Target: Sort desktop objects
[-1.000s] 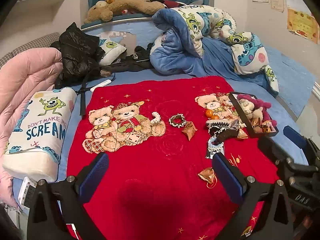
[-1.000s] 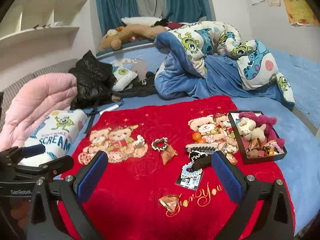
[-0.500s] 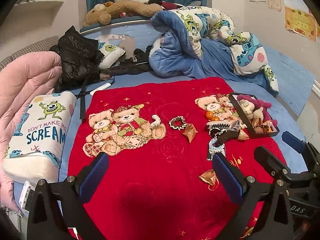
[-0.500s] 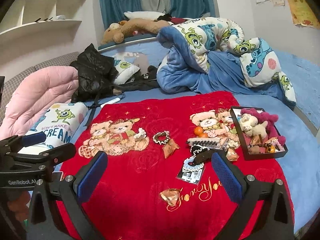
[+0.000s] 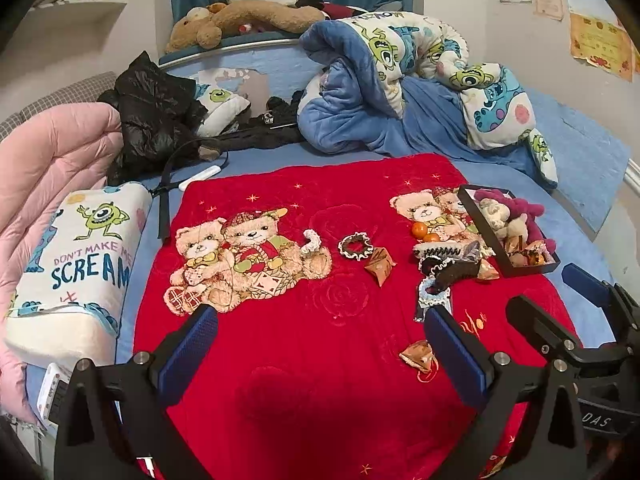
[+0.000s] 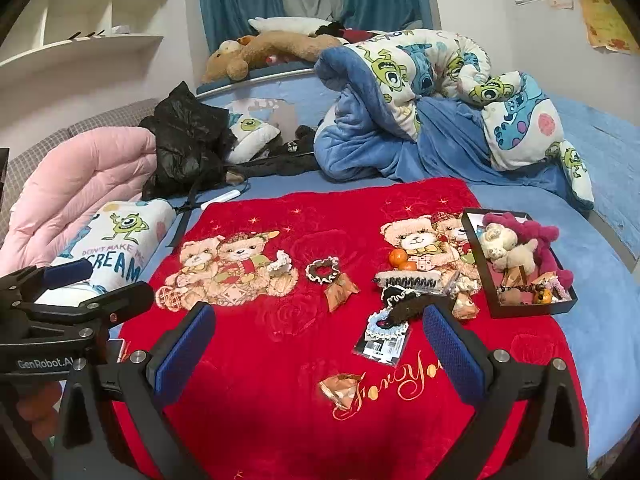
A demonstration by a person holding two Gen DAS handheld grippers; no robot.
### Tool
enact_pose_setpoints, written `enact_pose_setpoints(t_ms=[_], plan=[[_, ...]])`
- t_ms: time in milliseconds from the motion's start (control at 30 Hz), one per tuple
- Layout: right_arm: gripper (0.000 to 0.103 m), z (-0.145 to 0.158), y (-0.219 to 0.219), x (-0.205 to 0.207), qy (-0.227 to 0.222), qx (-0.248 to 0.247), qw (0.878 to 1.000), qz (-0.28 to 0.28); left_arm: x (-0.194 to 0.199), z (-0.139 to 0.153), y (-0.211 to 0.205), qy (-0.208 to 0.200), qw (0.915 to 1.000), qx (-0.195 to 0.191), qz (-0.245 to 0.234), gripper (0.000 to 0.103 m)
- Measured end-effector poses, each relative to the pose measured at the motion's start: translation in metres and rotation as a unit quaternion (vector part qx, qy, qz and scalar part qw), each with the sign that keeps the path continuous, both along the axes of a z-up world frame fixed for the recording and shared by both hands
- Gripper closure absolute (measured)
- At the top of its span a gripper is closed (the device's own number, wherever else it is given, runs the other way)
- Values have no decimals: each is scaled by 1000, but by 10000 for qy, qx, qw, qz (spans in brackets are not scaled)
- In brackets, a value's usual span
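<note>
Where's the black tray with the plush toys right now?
The black tray sits at the right edge of the red blanket in both wrist views, on the blue bedsheet side, just right of the two oranges and the comb.

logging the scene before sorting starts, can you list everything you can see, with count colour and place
blanket: 1, red with bear prints, spread on the bed
tray: 1, black, right edge of blanket, holding plush toys and small items
oranges: 2, orange, left of the tray
scrunchie: 1, brown and white, mid blanket
wrappers: at least 3, brown-gold, scattered on blanket
hair clip: 1, dark, on the pile beside the tray
pillow: 1, white with cartoon print, left of blanket
jacket: 1, black, behind pillow
quilt: 1, pink, far left
left claw: 1, black with blue pads, open
right claw: 1, same, open
</note>
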State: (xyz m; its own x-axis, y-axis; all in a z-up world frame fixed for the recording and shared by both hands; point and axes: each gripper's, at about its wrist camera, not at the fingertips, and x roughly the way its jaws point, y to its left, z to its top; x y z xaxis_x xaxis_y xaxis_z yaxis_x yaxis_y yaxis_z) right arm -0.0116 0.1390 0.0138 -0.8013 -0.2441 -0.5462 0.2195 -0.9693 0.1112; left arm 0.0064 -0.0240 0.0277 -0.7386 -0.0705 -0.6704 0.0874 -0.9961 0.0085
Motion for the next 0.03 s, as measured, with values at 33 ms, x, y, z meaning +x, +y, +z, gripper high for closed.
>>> enact_pose_setpoints(t_ms=[33], plan=[[0, 0, 0, -1, -7, -14, 10000, 13, 0, 0, 0, -1, 10000, -2, 5, 0]])
